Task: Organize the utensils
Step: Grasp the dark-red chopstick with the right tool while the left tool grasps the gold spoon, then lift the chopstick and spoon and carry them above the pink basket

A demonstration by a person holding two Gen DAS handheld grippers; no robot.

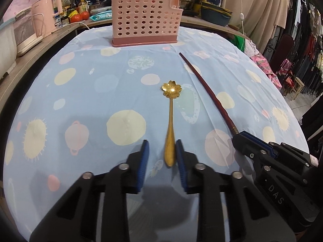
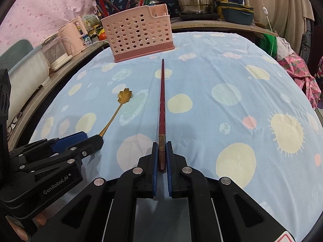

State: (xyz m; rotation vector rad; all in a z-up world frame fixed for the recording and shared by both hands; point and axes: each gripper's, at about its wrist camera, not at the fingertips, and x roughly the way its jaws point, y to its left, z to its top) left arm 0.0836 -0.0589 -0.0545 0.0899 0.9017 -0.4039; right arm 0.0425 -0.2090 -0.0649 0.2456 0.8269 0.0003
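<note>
Pickup step: right tool [image 2: 162,153] pinches dark red chopstick [image 2: 162,100] butt; left tool [image 1: 162,151] part-spread, straddling gold flower spoon [image 1: 171,119] handle, both lying before pink perforated caddy [image 1: 145,18] on surface [image 1: 80,100]; next, clamp spoon, lift both toward caddy

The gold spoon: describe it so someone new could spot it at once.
On the blue spotted tablecloth, in front of the pink perforated basket, the gold spoon lies left of the dark red chopstick. Its flower-shaped bowl sets it apart.
</note>
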